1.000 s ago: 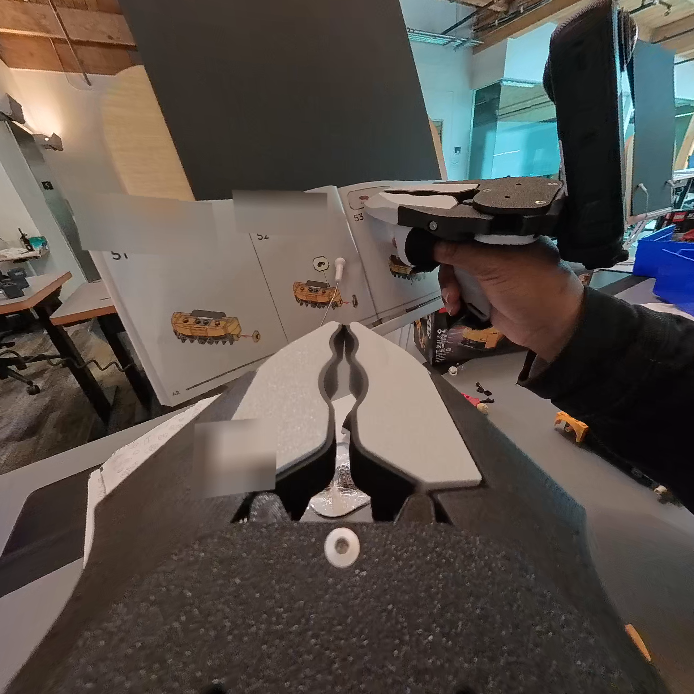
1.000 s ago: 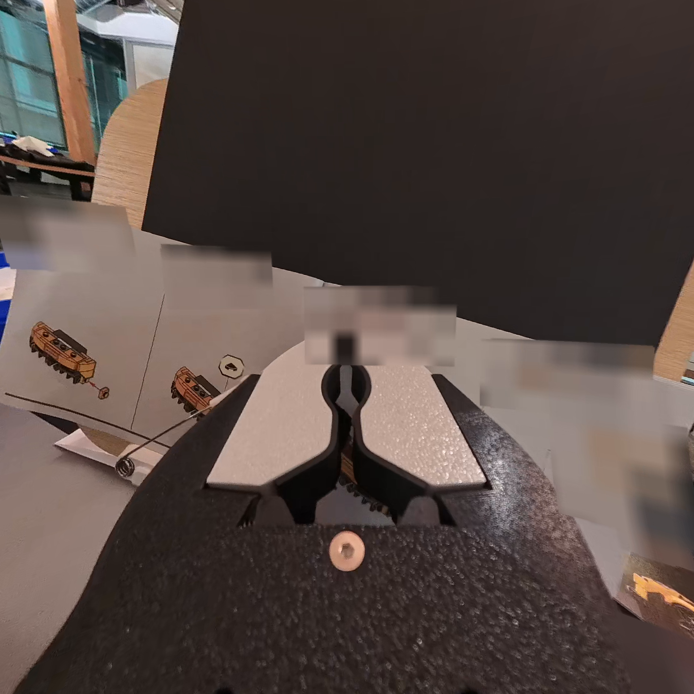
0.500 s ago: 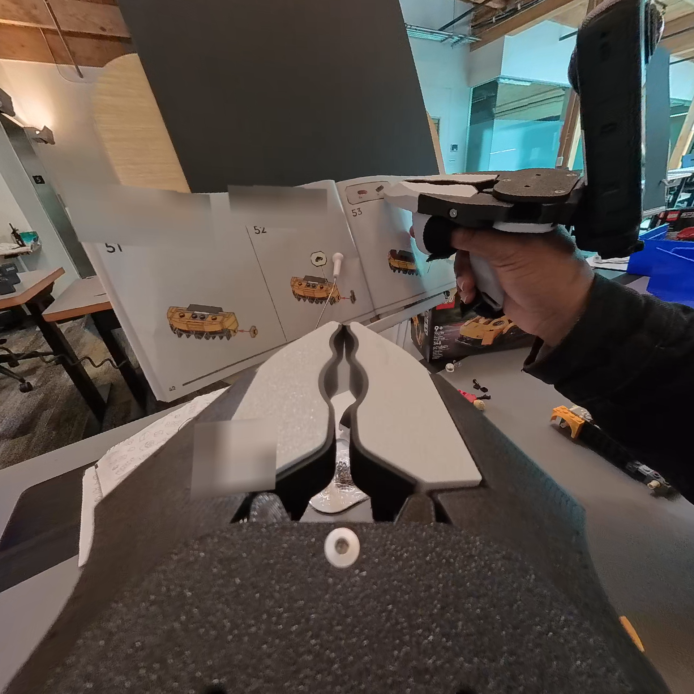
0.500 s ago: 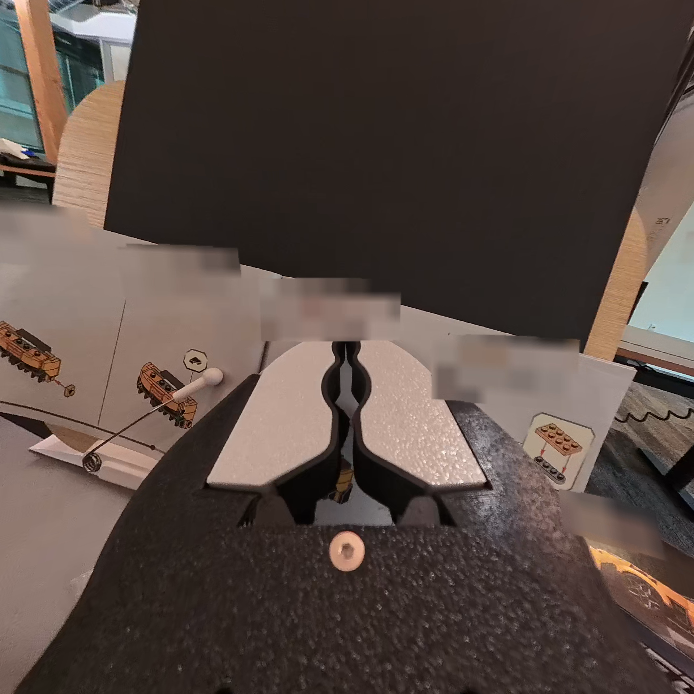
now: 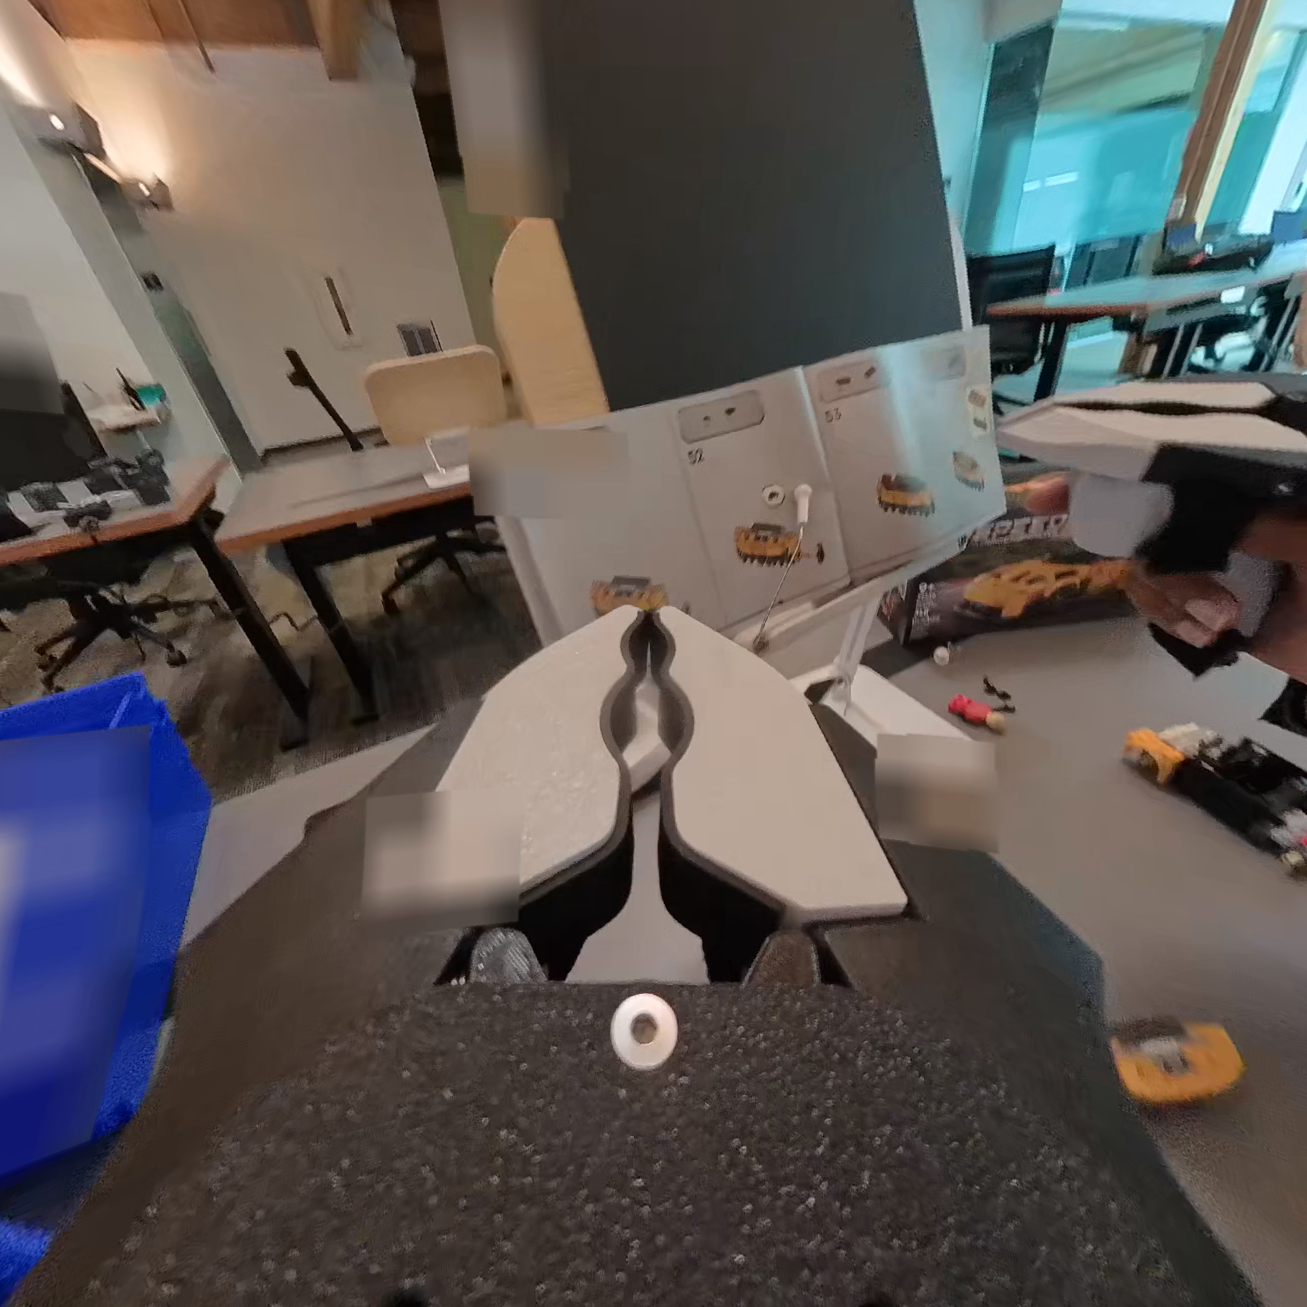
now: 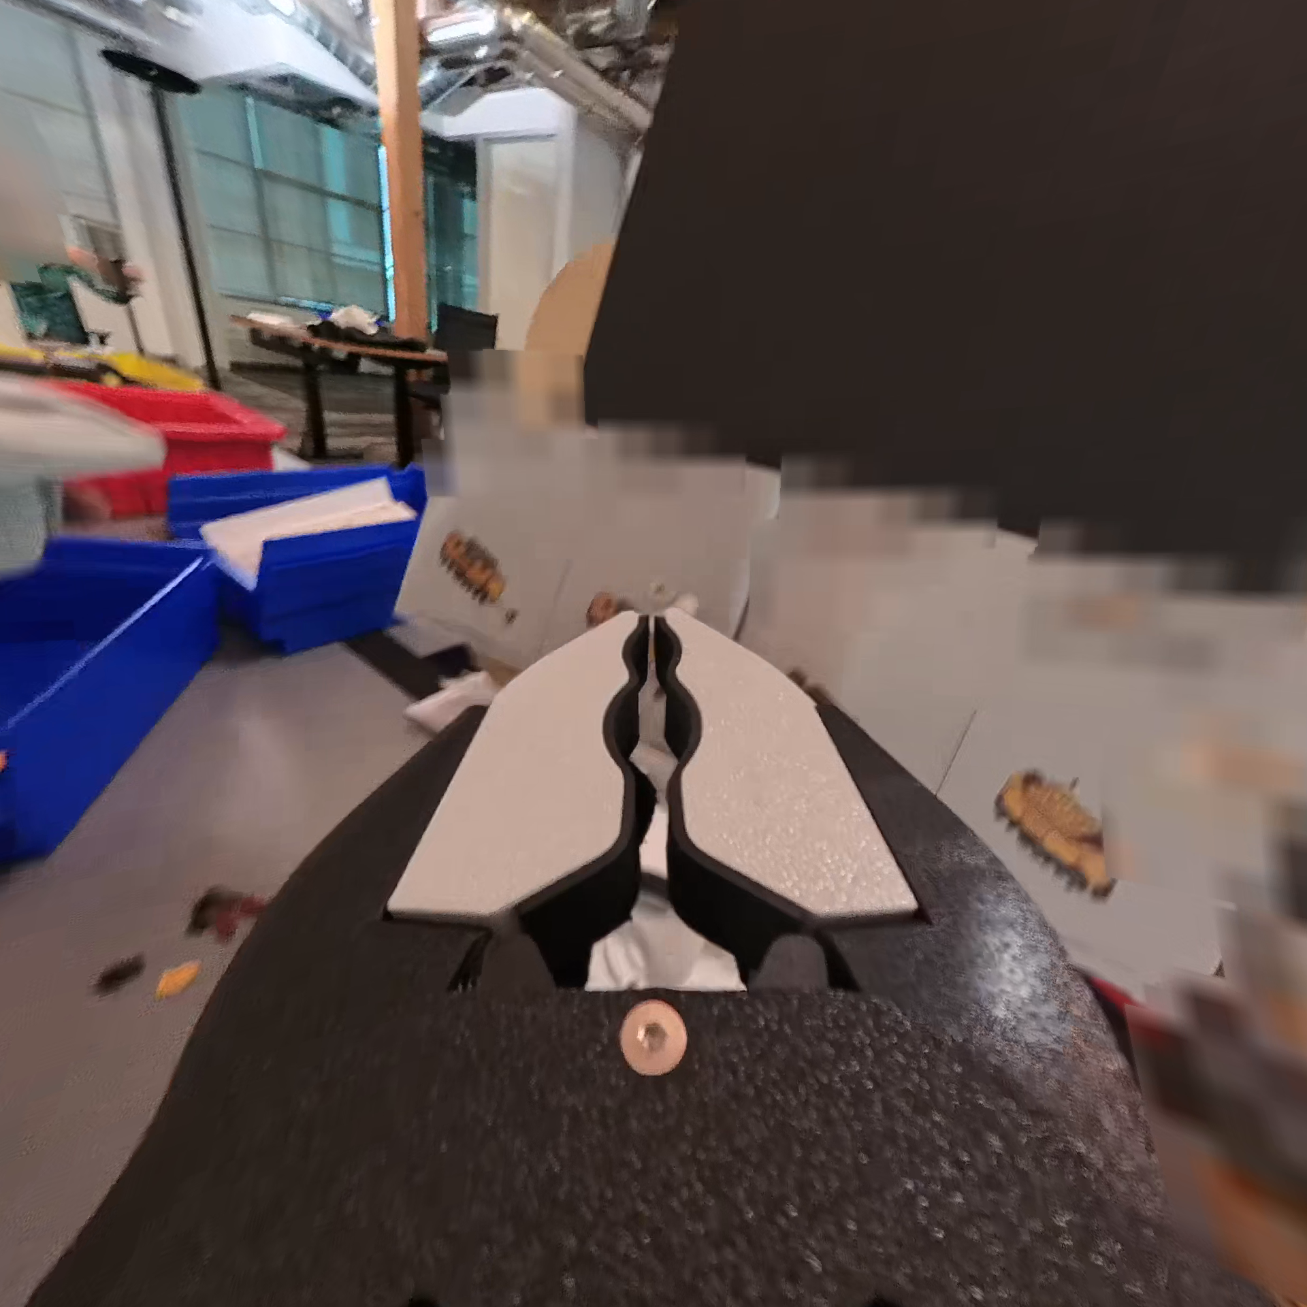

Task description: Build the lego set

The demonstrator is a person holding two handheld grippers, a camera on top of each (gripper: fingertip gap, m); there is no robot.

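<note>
Grey fingers of the left gripper [image 5: 645, 622] and right gripper [image 6: 649, 626] are pressed together, empty, both aimed level at the propped instruction booklet [image 5: 764, 495] beyond.

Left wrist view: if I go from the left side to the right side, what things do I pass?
Blue bin → left gripper → instruction booklet → red piece → black and yellow lego build → right gripper, held up at the right edge.
</note>
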